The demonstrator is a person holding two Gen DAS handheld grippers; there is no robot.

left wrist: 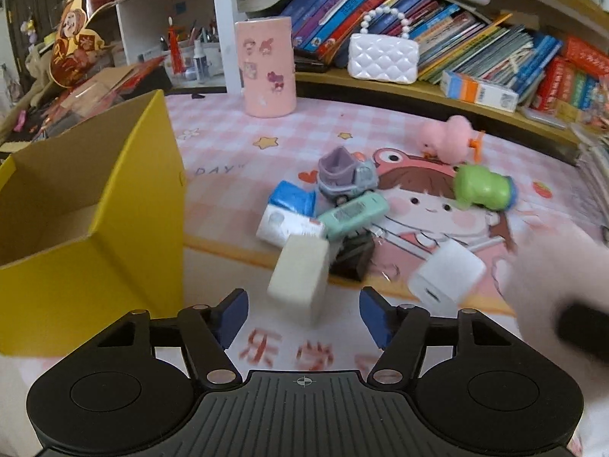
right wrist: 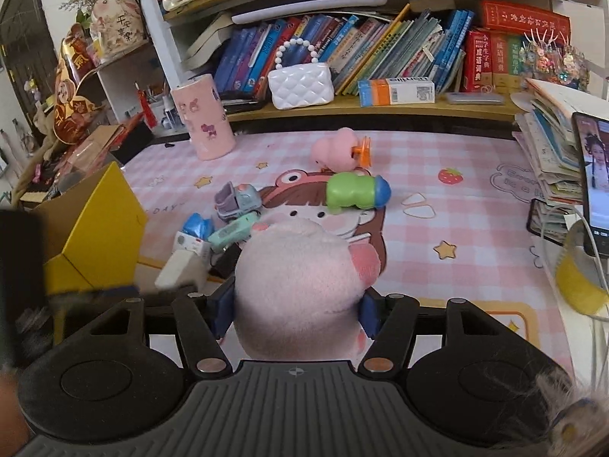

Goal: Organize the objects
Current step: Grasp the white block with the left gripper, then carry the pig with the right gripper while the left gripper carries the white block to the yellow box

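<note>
While clamped, one plush pig (right wrist: 300, 285).

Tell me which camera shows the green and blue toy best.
The right wrist view: the green and blue toy lies sharp and whole on the pink mat, beyond the plush toy held in the right hand-held gripper. The left wrist view shows it smaller and blurred.

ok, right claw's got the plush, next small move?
Probably carry it left toward the yellow box. The right claw is shut on the pink plush, the box is open, and the left claw is open and holds nothing.
</note>
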